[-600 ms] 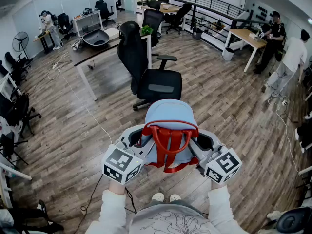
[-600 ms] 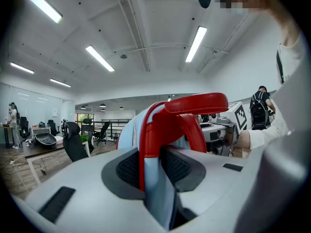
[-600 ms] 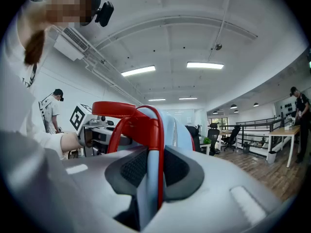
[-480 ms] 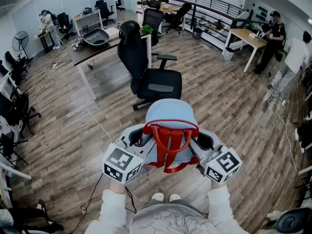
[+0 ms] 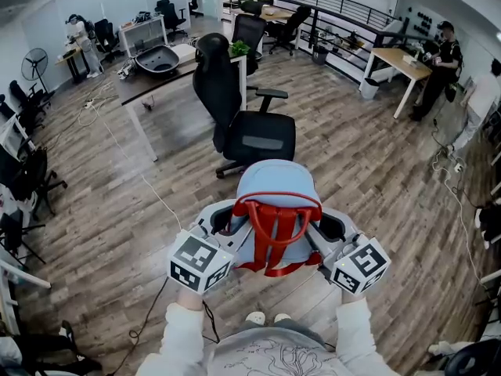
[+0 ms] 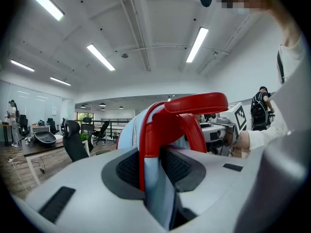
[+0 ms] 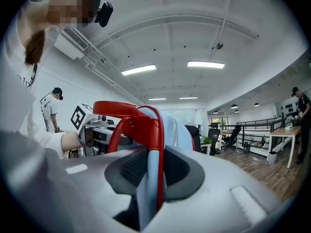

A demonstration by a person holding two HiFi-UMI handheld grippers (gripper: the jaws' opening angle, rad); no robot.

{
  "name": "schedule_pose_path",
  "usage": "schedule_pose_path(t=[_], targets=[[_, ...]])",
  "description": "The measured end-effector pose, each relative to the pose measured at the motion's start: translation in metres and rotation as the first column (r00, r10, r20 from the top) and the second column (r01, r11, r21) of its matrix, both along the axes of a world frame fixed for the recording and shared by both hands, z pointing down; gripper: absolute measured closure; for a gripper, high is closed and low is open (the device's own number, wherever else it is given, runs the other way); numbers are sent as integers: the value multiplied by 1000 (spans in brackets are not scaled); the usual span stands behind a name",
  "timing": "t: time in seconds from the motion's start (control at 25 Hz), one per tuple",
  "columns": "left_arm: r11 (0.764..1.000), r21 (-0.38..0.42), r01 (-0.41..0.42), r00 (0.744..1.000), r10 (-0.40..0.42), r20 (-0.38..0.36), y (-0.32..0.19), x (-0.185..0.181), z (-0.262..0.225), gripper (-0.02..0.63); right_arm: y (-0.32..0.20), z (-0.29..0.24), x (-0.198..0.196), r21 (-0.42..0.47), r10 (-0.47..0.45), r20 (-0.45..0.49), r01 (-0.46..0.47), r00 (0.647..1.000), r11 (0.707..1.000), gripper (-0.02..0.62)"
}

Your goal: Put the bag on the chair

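Your left claw [image 5: 225,224] and right claw [image 5: 327,229] each grip the bag [image 5: 275,194], one on either side, holding it up in front of your chest, off the wood floor [image 5: 109,210]. The bag sits between the two claws and bulges toward the far side.

In the left gripper view the jaws are almost closed, the pads clamped on a fold of blue cloth with a red edge running through it. The right gripper view shows the same, a blue fold and red trim squeezed tight between the pads. The red straps [image 5: 275,227] loop over the top, between the claws.

The bag is light blue. You can't see what's in it.

The black chair [image 5: 252,135] stands farther off, straight ahead and well apart from the bag, so the bag is not yet on it.

Left of the chair is a bench [image 5: 145,84] with a dark tub [image 5: 156,59] on it, contents not visible. There's a white bin [image 5: 366,87] by the far-right bench, and you can't tell its contents either.
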State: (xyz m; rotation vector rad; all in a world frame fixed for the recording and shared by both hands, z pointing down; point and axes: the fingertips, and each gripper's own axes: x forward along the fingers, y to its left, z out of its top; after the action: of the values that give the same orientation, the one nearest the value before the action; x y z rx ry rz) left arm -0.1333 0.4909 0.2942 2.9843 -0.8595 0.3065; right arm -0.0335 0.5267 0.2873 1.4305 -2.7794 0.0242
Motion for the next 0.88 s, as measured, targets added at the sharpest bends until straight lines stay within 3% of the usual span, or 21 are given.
schedule_pose_path(t=[0.56, 0.88], targets=[[1000, -24, -5, 1000, 6, 19, -23, -5, 12, 497, -24, 13, -4, -32, 11, 19, -10, 1000, 999, 509], [999, -28, 27, 999, -27, 18, -79, 13, 19, 497, -85, 20, 15, -35, -16, 33, 17, 999, 999, 509]])
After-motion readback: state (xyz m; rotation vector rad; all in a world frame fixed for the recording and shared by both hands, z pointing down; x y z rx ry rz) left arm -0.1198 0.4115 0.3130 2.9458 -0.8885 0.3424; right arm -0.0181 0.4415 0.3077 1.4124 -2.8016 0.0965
